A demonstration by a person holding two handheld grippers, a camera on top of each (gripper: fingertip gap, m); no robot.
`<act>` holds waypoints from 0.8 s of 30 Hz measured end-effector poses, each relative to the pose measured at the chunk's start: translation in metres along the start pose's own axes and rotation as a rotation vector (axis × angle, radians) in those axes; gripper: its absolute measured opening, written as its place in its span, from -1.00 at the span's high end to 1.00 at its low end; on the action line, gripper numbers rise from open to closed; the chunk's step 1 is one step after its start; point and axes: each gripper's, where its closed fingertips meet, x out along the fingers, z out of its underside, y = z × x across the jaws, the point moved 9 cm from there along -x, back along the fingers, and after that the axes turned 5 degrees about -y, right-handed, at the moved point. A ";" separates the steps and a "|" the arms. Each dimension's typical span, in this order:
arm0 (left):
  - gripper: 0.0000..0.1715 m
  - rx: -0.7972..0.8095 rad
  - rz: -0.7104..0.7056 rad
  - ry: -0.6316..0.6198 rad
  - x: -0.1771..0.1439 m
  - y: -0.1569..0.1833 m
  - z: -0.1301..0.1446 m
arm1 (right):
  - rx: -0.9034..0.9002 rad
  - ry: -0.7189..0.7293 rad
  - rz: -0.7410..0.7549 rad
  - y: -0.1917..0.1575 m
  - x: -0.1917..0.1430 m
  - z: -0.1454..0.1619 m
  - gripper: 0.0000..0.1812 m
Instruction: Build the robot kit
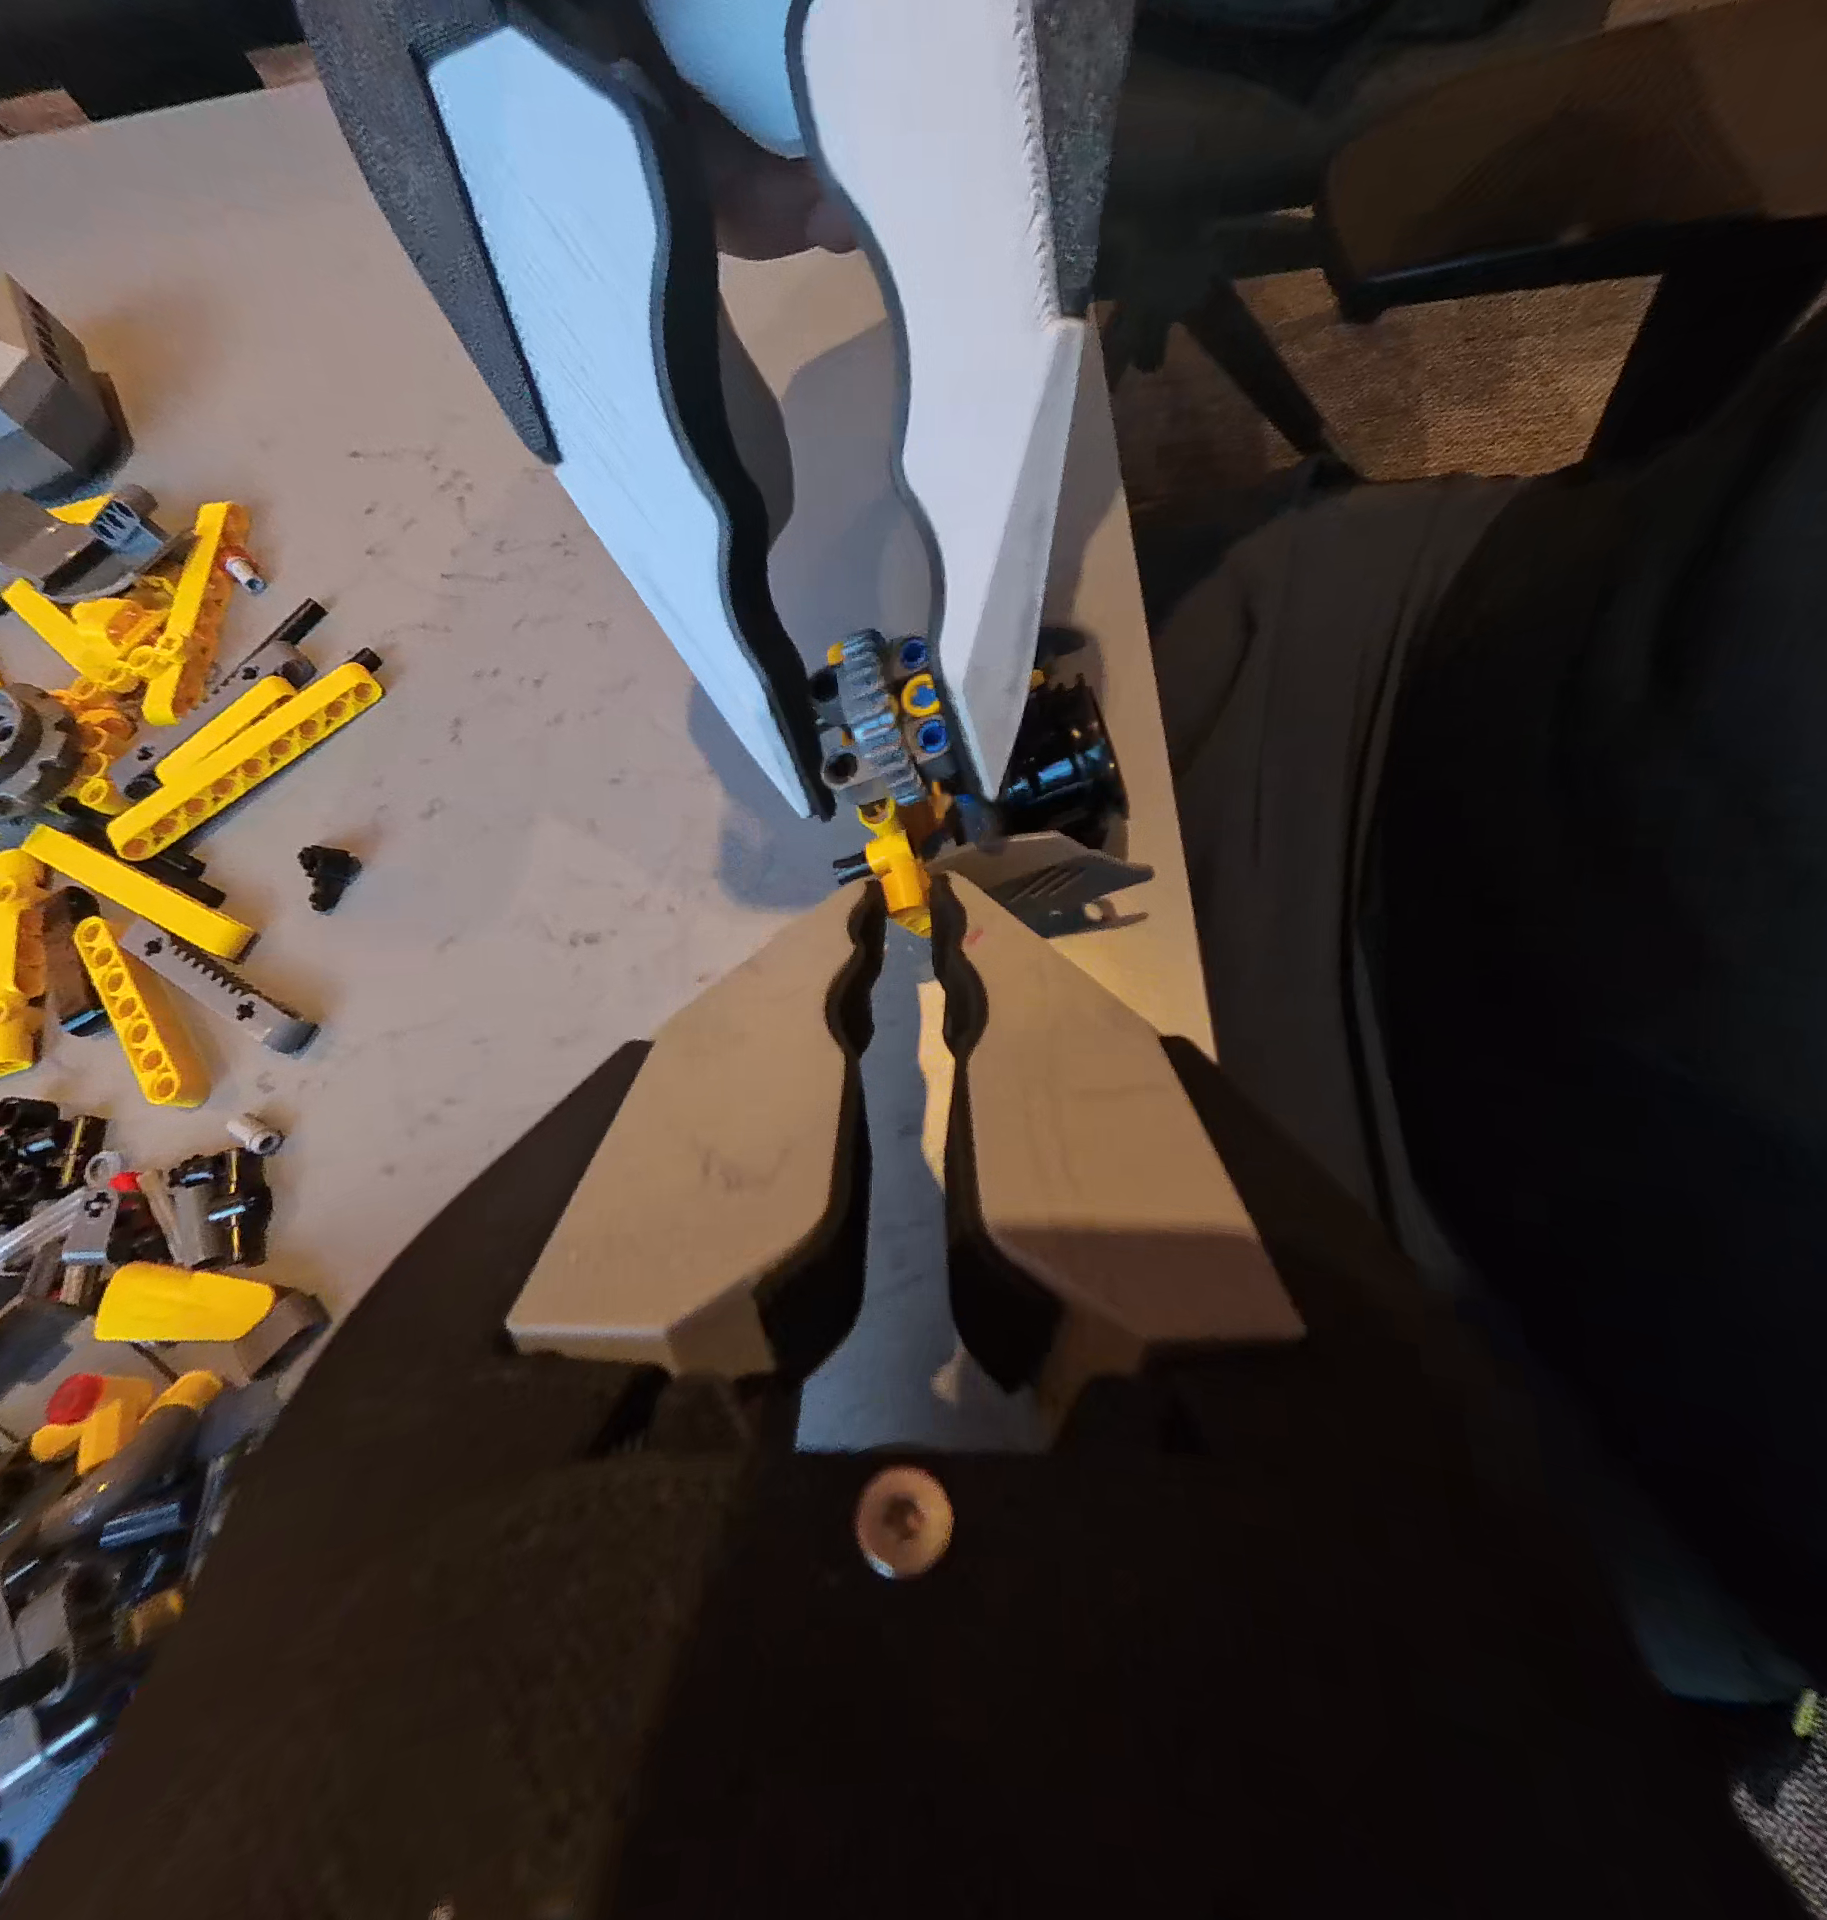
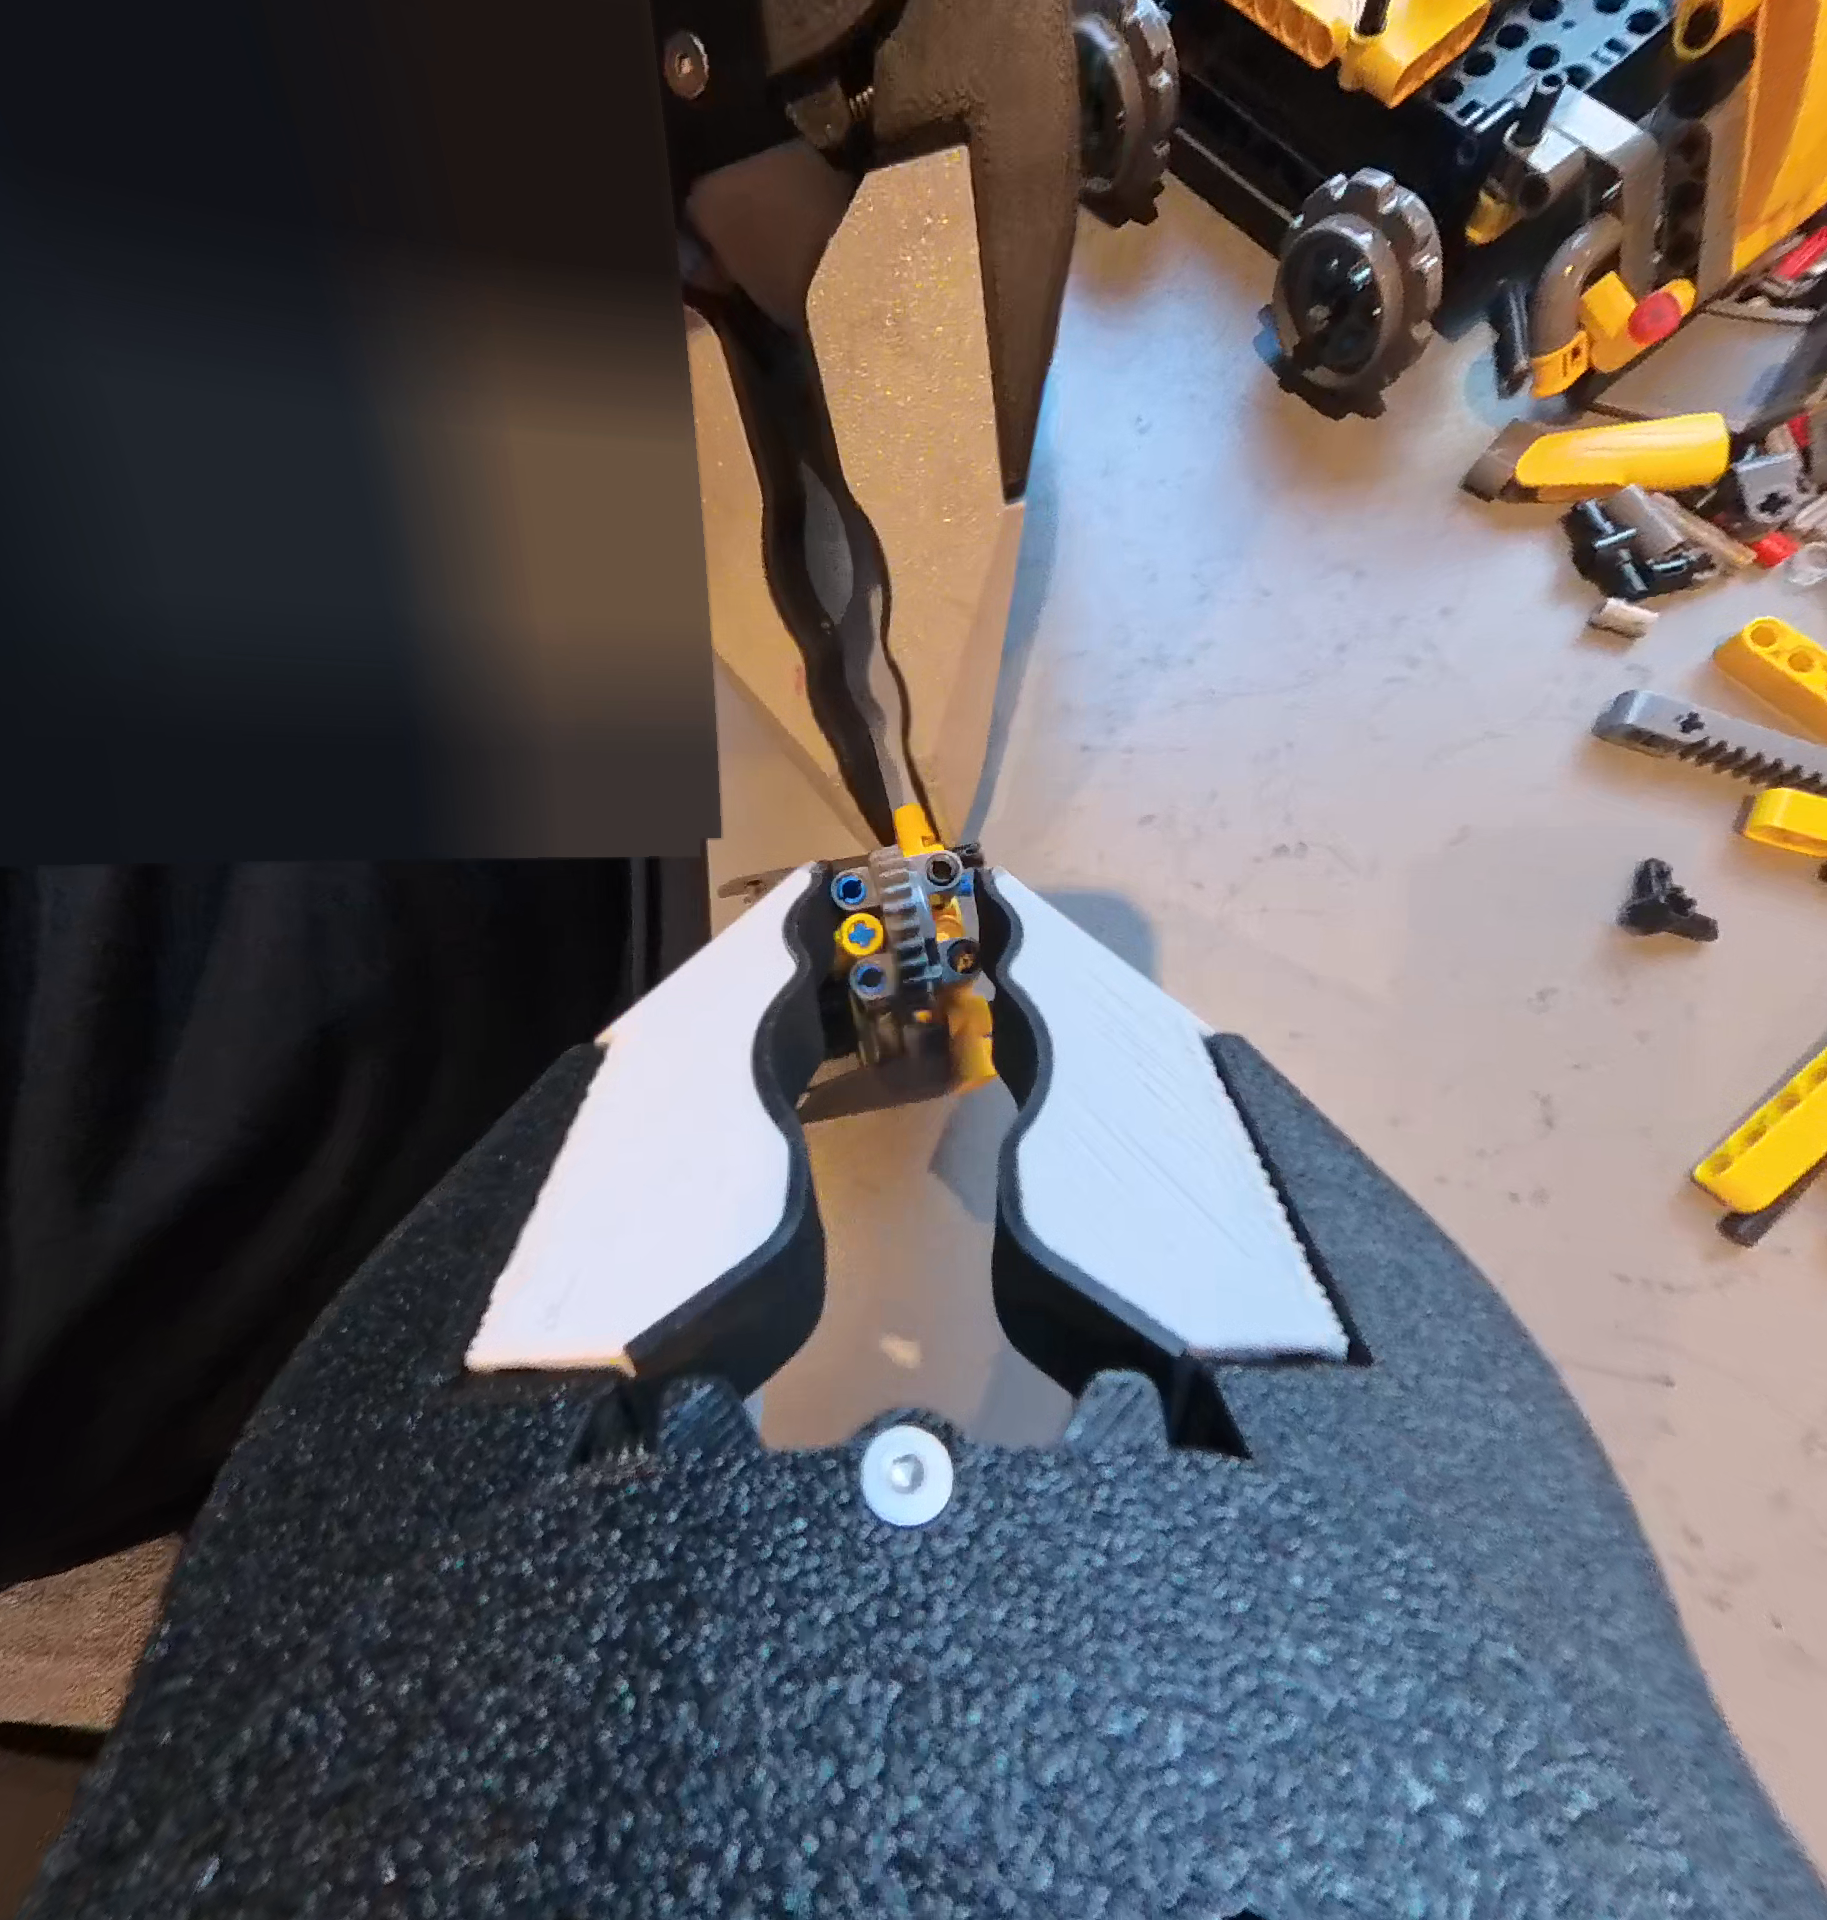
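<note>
**Two grippers meeting on one small gear block at the table's edge**

Starting at the left edge of the table point(image 1: 535, 436) in the left wrist view, loose building pieces are lying scattered: yellow beams point(image 1: 254, 764), a grey toothed rack point(image 1: 225, 987), a grey sprocket wheel point(image 1: 0, 748) and a small black connector point(image 1: 329, 875) sitting on its own, well apart from the action.

Moving right, the right gripper point(image 1: 904, 805) is reaching in from the top of that view, its white fingers point(image 1: 618, 416) clamping a small gear block point(image 1: 883, 717), grey gear in the middle, blue and yellow pins on its face. Directly opposite, the left gripper point(image 1: 906, 896) is closing nearly together on a yellow connector point(image 1: 901, 871) sticking out of that block. It looks pinched, though the tips are blurring here. A black wheel point(image 1: 1065, 758) and a grey panel point(image 1: 1070, 883) are lying just beside the block, at the table's right edge.

In the right wrist view, the right gripper point(image 2: 901, 878) is squeezing the gear block point(image 2: 904, 930) from both sides, the left gripper point(image 2: 924, 821) coming in from above onto the yellow connector point(image 2: 916, 826). Further right, a half-built yellow vehicle point(image 2: 1574, 135) is standing near the far edge, with the toothed rack point(image 2: 1719, 750) and yellow beams point(image 2: 1792, 1122) at the right edge.
</note>
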 end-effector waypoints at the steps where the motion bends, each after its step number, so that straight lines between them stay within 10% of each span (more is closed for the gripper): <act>1: 0.92 0.009 -0.007 -0.002 0.001 0.001 0.000 | 0.006 -0.004 -0.007 0.000 0.000 0.000 0.70; 19: 0.92 -0.061 0.015 -0.012 0.004 -0.003 -0.004 | 0.064 -0.124 -0.083 0.008 0.000 -0.005 0.73; 24: 0.93 -0.271 0.167 0.014 0.006 -0.017 -0.004 | 0.001 -0.156 0.159 0.003 -0.014 -0.007 0.14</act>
